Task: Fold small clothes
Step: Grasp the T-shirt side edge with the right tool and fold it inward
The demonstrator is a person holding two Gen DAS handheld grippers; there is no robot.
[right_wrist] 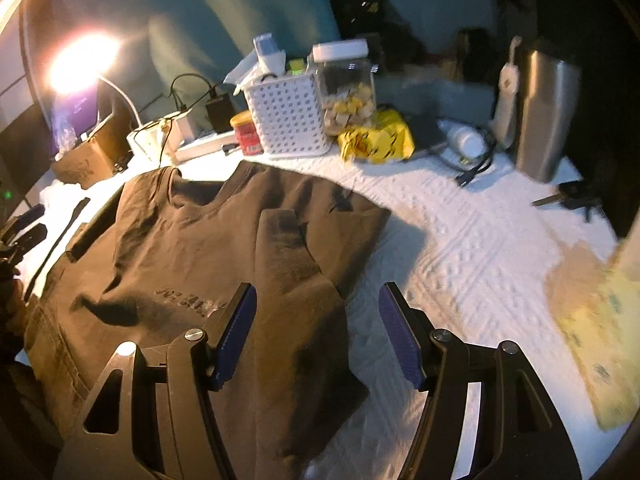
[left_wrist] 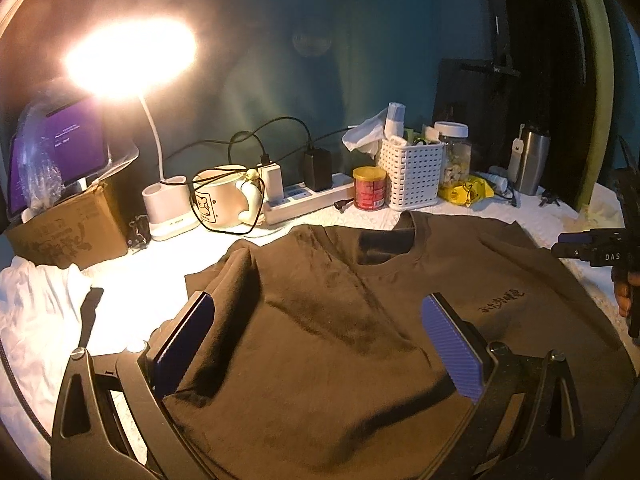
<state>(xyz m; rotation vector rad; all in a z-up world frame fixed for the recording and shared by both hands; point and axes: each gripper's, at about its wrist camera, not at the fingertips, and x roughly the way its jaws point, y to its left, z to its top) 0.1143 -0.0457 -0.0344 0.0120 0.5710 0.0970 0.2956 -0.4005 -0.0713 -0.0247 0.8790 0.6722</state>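
Note:
A brown T-shirt (left_wrist: 328,320) (right_wrist: 192,248) lies front up on the white cloth, neck towards the wall, small dark lettering on its chest. Both sleeves are folded inward over the body. My left gripper (left_wrist: 316,320) hovers open above the shirt's left side, blue pads wide apart, nothing between them. My right gripper (right_wrist: 316,312) is open over the shirt's right edge, where the folded sleeve (right_wrist: 288,248) lies. The right gripper (left_wrist: 592,246) also shows at the right edge of the left wrist view, with a hand behind it.
Along the wall stand a lit desk lamp (left_wrist: 132,56), cardboard box (left_wrist: 68,232), mug (left_wrist: 220,200), power strip (left_wrist: 308,200), red can (left_wrist: 369,188), white basket (left_wrist: 412,172), jar (right_wrist: 348,84), yellow packet (right_wrist: 376,136) and steel flask (right_wrist: 548,108). White cloth (right_wrist: 480,248) lies bare to the right. White fabric (left_wrist: 36,304) lies left.

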